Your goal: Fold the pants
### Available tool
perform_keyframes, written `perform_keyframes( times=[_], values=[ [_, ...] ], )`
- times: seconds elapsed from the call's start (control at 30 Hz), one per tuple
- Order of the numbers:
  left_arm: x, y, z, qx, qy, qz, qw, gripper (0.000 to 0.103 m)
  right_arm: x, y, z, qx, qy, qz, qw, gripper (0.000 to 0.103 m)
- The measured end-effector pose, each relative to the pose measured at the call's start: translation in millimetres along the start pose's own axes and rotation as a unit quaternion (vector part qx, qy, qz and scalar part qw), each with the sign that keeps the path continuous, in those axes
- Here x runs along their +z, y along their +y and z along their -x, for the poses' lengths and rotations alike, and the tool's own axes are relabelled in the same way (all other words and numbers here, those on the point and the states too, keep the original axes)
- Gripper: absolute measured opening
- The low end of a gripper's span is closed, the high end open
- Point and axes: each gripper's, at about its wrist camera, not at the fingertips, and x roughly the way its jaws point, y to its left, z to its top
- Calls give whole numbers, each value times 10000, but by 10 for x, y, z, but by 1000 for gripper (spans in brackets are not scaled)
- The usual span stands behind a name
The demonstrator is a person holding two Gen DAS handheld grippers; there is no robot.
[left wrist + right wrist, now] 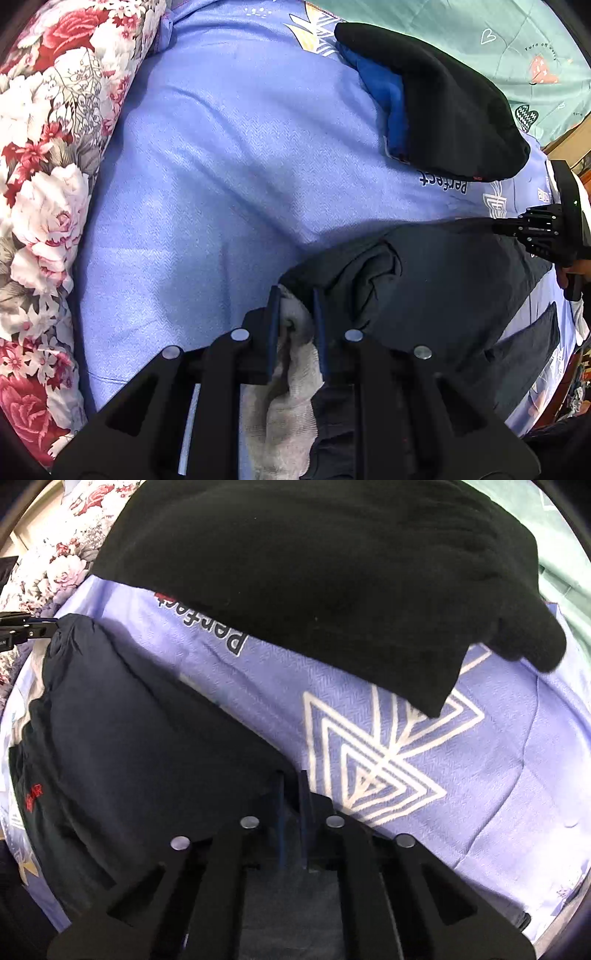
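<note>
The dark pants (pixel 454 280) lie bunched at the near edge of the lilac bedsheet (pixel 221 184), with bare sheet open beyond. The left gripper (pixel 295 314) pinches their grey lining; the right gripper (pixel 291 794), jaws nearly together, seems clamped on the opposite corner.

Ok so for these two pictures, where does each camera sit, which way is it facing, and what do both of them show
Left wrist: sits on the left gripper, looking steeply down along its fingers, which pinch a grey lining edge of the dark pants on the blue bedsheet; the right gripper and a hand on it show at the right edge.
Right wrist: sits on the right gripper, looking steeply down, shut on the pants; the left gripper shows at the left edge.
Shared: pants, bedsheet, a black garment, floral quilt.
</note>
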Motion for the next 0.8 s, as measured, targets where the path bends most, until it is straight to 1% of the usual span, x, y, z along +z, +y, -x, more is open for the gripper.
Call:
perform_keyframes(
  times=[0.1, 0.2, 0.3, 0.43, 0.6, 0.63, 0.7, 0.8],
  values=[
    [-9, -13, 31, 79, -1, -35, 10000, 17, -28, -106, 79, 240, -129, -333, 9991, 4],
    [0, -24, 61, 68, -24, -3, 10000, 17, -64, -194, 231, 436, -341, -566, 9969, 4],
    [2, -6, 138, 24, -76, 59, 10000, 17, -138, -214, 449, 523, -538, -608, 9953, 4],
    [-13, -18, 270, -6, -189, 49, 9998, 17, -240, -221, 706, 503, -786, -535, 9942, 4],
    [-62, -47, 455, -75, -345, 40, 9994, 16, -421, -180, 880, 345, -1082, -588, 9918, 4],
    [-77, -49, 489, -87, -369, 50, 9993, 17, -451, -108, 891, 335, -1140, -630, 9909, 4],
    [-136, -65, 593, -150, -455, 64, 9988, 17, -505, -109, 992, 400, -1240, -696, 9890, 4],
    [-237, -88, 683, -206, -525, 14, 9984, 17, -594, -32, 1030, 481, -1322, -754, 9872, 4]
  ],
)
